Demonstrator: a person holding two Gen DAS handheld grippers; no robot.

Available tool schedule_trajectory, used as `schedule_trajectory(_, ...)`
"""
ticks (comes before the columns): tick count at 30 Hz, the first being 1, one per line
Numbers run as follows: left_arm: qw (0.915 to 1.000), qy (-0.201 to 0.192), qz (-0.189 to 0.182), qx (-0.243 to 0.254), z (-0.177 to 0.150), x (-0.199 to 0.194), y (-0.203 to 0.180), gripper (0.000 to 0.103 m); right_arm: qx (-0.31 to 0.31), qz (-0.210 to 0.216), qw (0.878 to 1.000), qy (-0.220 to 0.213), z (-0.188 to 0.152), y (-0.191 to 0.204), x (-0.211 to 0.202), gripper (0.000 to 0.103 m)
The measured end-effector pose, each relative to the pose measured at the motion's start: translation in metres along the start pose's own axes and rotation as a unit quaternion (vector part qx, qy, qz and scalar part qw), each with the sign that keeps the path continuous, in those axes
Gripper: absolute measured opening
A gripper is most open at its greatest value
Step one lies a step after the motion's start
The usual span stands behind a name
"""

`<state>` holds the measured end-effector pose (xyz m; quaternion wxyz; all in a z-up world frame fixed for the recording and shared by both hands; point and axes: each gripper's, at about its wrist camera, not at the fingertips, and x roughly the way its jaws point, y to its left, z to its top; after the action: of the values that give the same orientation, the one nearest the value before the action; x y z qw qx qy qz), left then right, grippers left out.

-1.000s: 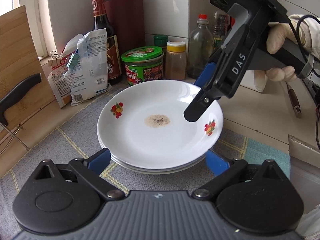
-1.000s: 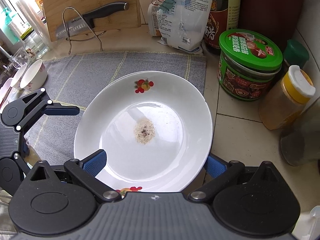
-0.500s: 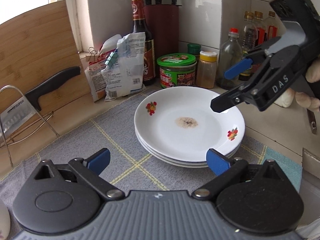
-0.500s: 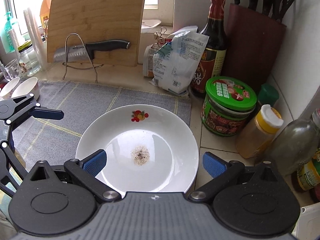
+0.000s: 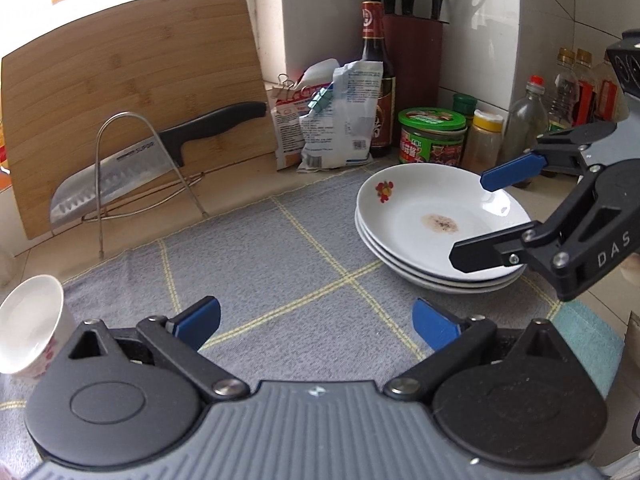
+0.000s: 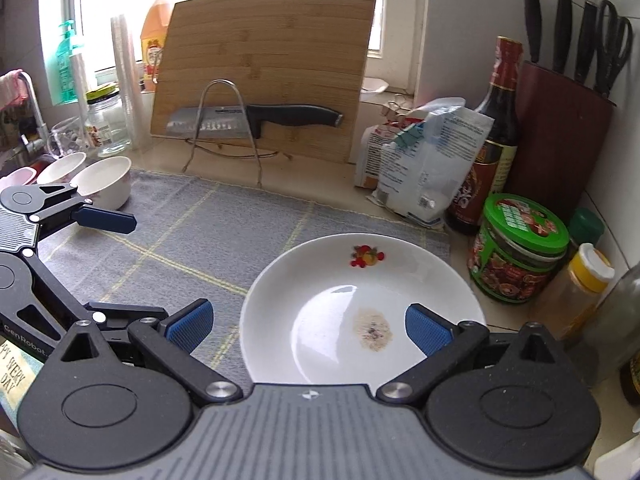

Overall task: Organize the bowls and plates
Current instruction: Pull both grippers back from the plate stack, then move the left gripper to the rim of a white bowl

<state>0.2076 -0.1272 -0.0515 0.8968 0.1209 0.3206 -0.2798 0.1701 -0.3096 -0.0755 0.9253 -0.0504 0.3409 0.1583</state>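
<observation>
Plate stack: the plates (image 5: 436,232) are sitting nested on the grey mat (image 5: 280,264), at its far right end, just beside the green-lidded jar (image 5: 432,136) and the spice shaker (image 5: 486,138). The top plate (image 6: 360,304) is carrying a floral mark near its rim and a brownish speckled smear in its middle.

Right gripper: the right gripper (image 5: 486,216) is hanging over the near-right rim of the stack with its tongs spread apart, gripping nothing; in its own view the blue pads (image 6: 426,330) are straddling the plate without touching it.

Left gripper: the left gripper (image 5: 316,320) is hovering above bare mat, tongs likewise apart and empty.

What is changing: a second ago both grippers were close over the stack, the plate filling their views. Now both are pulling back and up; the left one is swinging away leftward, so the stack is sliding to the right of its view and a white bowl (image 5: 28,324) is coming into its lower-left corner.

Bowls: three more-or-less white bowls (image 6: 104,180) are waiting at the mat's left end, well apart from the plates.

Meaning for the task: the plates are probably finished being gathered, and the bowls are likely becoming the next job.

Surroundings: a cutting board (image 5: 132,92) and a knife (image 5: 160,152) on a wire rack are standing behind the mat.
</observation>
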Motion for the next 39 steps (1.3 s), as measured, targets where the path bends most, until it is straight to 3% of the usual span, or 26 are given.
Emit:
schedule_trajectory(6, 0.9999, -0.003, 0.002, -0.011, -0.023, -0.024, 0.025, 0.102, -0.023, 0.021, 0.999, 0.001, -0.001, 0.044, 0.005, 0.103)
schedule_trajectory(15, 0.9999, -0.014, 0.001, -0.009, -0.058, -0.082, 0.085, 0.102, -0.021, 0.006, 1.000, 0.000, -0.003, 0.128, 0.007, 0.103)
schedule_trajectory(21, 0.9997, -0.016, 0.010, -0.013, -0.077, -0.111, 0.122, 0.102, -0.021, 0.019, 1.000, 0.008, -0.002, 0.181, 0.019, 0.103)
schedule_trajectory(39, 0.9935, -0.006, 0.087, -0.073, -0.116, -0.151, 0.206, 0.102, -0.104, 0.109, 0.987, 0.049, 0.001, 0.300, 0.081, 0.103)
